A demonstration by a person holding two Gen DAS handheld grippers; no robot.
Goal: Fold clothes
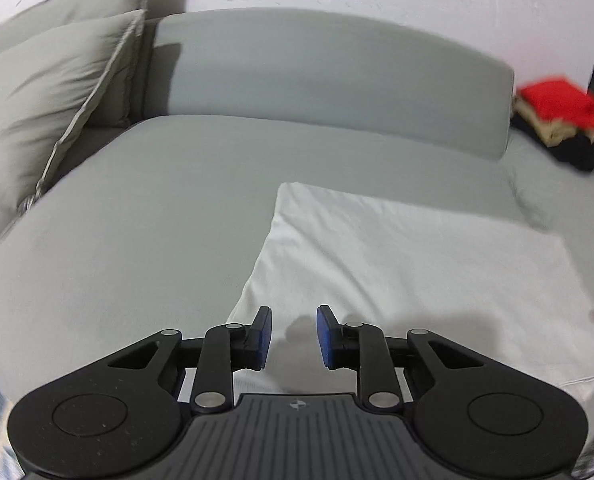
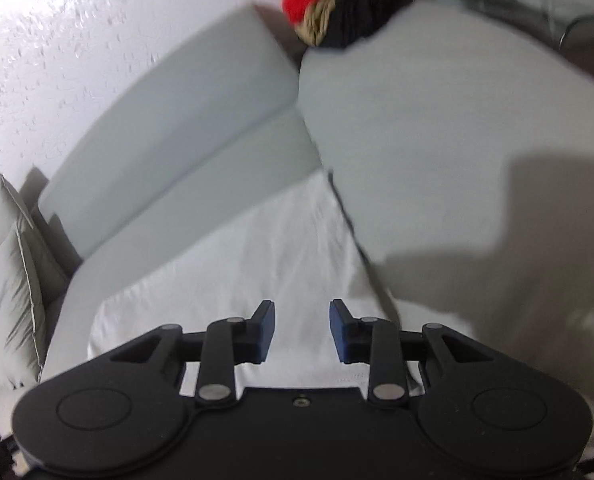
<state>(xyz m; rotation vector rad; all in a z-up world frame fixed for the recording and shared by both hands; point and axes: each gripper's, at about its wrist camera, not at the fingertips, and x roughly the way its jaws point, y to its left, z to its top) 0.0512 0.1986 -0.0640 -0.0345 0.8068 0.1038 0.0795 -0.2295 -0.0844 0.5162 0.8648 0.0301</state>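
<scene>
Garment (image 1: 409, 272), one, white, folded flat on grey sofa (image 1: 137, 240).
Two tools: left tool (image 1: 294, 336) and right tool (image 2: 301, 330) above it, both parted, nothing gripped; two cushions (image 1: 45, 100); one clothes pile (image 1: 561, 120).

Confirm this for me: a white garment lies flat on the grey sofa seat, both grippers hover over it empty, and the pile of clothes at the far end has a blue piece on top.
The colour is wrong. The top piece of the pile of clothes is red, as the left wrist view shows. The rest stands: the white garment lies flat on the grey sofa seat, and the left gripper and right gripper hover over it empty.
</scene>
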